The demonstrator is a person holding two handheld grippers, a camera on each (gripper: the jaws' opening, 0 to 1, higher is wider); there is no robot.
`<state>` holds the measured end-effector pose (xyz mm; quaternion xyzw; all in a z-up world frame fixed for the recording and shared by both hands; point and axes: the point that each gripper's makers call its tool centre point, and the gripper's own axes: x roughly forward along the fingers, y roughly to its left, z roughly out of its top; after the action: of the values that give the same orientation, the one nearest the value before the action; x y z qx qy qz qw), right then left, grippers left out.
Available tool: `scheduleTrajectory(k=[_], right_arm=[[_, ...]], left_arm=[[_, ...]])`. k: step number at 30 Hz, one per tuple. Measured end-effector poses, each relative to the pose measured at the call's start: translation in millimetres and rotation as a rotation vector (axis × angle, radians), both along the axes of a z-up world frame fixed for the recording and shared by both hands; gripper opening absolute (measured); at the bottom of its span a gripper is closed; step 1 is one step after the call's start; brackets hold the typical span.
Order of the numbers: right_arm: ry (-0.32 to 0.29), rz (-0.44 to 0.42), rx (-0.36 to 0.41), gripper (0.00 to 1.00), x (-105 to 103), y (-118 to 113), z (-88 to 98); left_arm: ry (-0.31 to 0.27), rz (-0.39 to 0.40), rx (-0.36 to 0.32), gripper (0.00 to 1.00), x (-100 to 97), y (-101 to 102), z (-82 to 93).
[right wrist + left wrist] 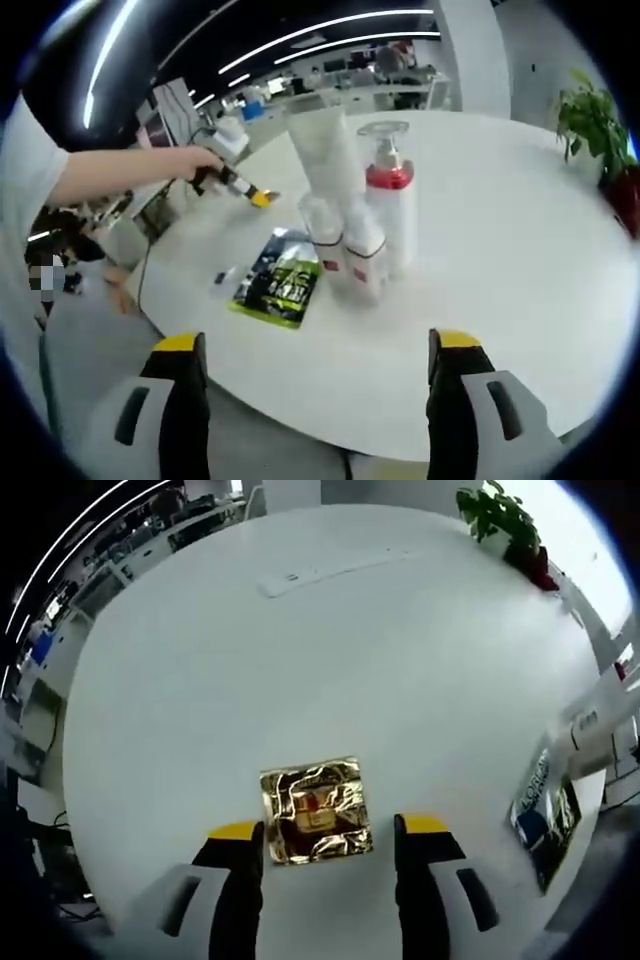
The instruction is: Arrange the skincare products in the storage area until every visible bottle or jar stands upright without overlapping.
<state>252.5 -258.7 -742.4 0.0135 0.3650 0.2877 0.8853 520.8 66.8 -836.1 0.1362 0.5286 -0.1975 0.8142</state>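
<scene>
Left hand-held gripper [330,832], jaws apart, flanks a gold foil packet [316,810] on the white table [330,660]. Right hand-held gripper [315,352], jaws apart, faces upright bottles [365,215] beside a flat sachet [278,277].

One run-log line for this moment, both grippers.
left gripper: open, jaws either side of gold foil packet | right gripper: open, above table edge | bottles: upright, clustered | green sachet: flat
</scene>
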Motion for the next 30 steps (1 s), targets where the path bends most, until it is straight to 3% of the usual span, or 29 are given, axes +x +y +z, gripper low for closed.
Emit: scheduleTrajectory(k=[3,6,19,22,23,25,26,29,30], right_arm=[[0.001,0.002,-0.004,0.91,0,0,-0.5],[0.005,0.007,-0.006,0.91,-1,1,-0.9],[-0.01,0.021,-0.02,0.91,-1,2,0.8],[-0.011,0.023,-0.018,0.91,0,2,1.0],[-0.013,0.024,-0.019,0.91,0,2,1.1],[-0.019,0.028,-0.022,0.91,0,2,1.5],[-0.021,0.029,-0.023,0.91,0,2,1.7],[-0.026,0.029,-0.026,0.91,0,1,1.5],[-0.027,0.028,-0.026,0.91,0,1,1.5]], left_arm=[[0.001,0.01,0.002,0.38,-4.4,-1,1.2],[0.002,0.01,0.007,0.38,-17.2,-10,5.8],[-0.017,0.025,0.003,0.35,-40.7,-20,28.0],[-0.041,0.016,0.039,0.05,-47.2,-15,40.6],[-0.041,0.016,0.03,0.06,-50.4,-18,44.1],[-0.047,0.009,0.016,0.29,-52.5,-22,47.3],[-0.036,0.012,0.004,0.34,-55.1,-24,46.9],[-0.035,-0.008,0.046,0.24,-61.3,-21,48.4],[-0.037,-0.006,0.044,0.25,-62.6,-22,49.4]])
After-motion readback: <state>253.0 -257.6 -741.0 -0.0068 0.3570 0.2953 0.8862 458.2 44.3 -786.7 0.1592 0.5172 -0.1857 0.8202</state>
